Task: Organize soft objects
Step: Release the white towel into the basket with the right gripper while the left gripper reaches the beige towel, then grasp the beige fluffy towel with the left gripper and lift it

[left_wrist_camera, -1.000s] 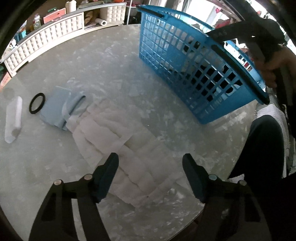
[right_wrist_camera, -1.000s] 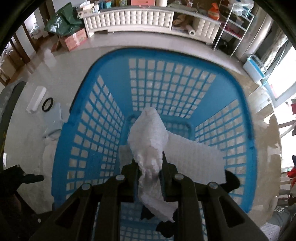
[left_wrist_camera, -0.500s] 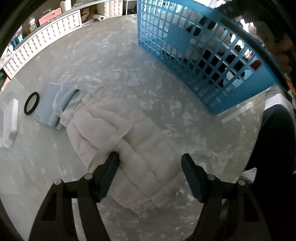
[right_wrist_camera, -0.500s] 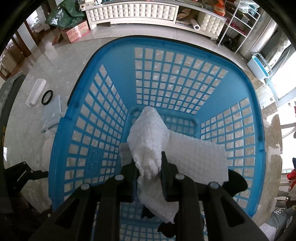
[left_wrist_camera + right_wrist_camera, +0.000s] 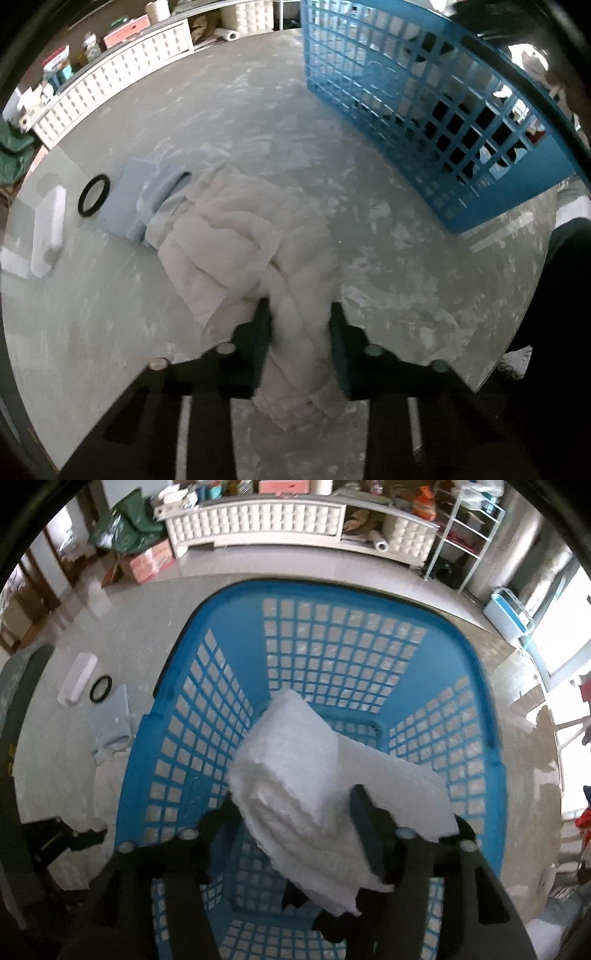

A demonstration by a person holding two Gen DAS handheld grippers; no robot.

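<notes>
Closing on a bunched fold of the fluffy off-white fleece blanket [image 5: 236, 236], the left gripper [image 5: 300, 314] has its black jaws narrow, with the fabric pressed between them near the table's near edge. The blanket spreads away from the jaws across the grey marbled table [image 5: 258, 122] towards its left edge, where it overlaps a folded pale-blue cloth [image 5: 129, 199]. Just beyond that lie a black rubber ring [image 5: 94, 200] and a white foam block [image 5: 48, 232]. The right gripper [image 5: 295, 805] hangs over the blue plastic lattice basket [image 5: 207, 716] with its jaws opening wide; a folded white waffle-textured towel [image 5: 295, 760] lies between them inside the basket, loose of the pads, over a second white towel [image 5: 402, 786] on the basket floor.
</notes>
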